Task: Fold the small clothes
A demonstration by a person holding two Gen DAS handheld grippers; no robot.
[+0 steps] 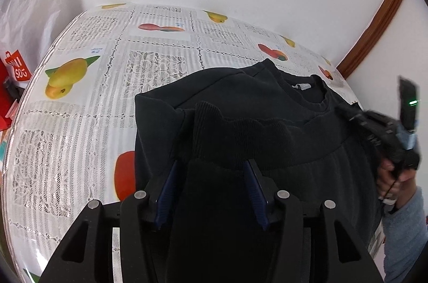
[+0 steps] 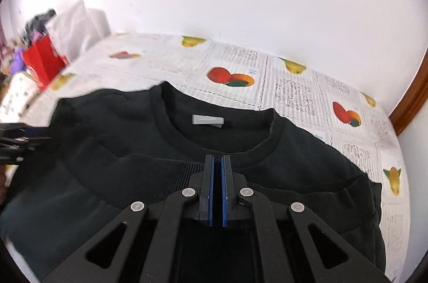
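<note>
A black sweatshirt [image 1: 240,93] [image 2: 128,119] lies on the table, its grey neck label [image 2: 208,119] facing up. The ribbed hem [image 1: 240,133] [image 2: 160,176] is folded up to just below the collar. My left gripper [image 1: 211,168] is open; the hem drapes over its blue fingertips and black cloth fills the gap between them. My right gripper [image 2: 217,159] is shut, with its tips over the ribbed hem just below the collar; I cannot tell whether any cloth is pinched. In the left wrist view it [image 1: 345,111] rests at the sweatshirt's right edge, held by a hand [image 1: 390,176].
The table carries a white lace-pattern cloth with fruit prints [image 1: 80,122] [image 2: 294,95]. A red shopping bag [image 1: 16,69] [image 2: 42,63] and a white plastic bag [image 1: 29,10] stand off the left end. A white wall and brown wooden frame [image 1: 374,29] bound the back and right.
</note>
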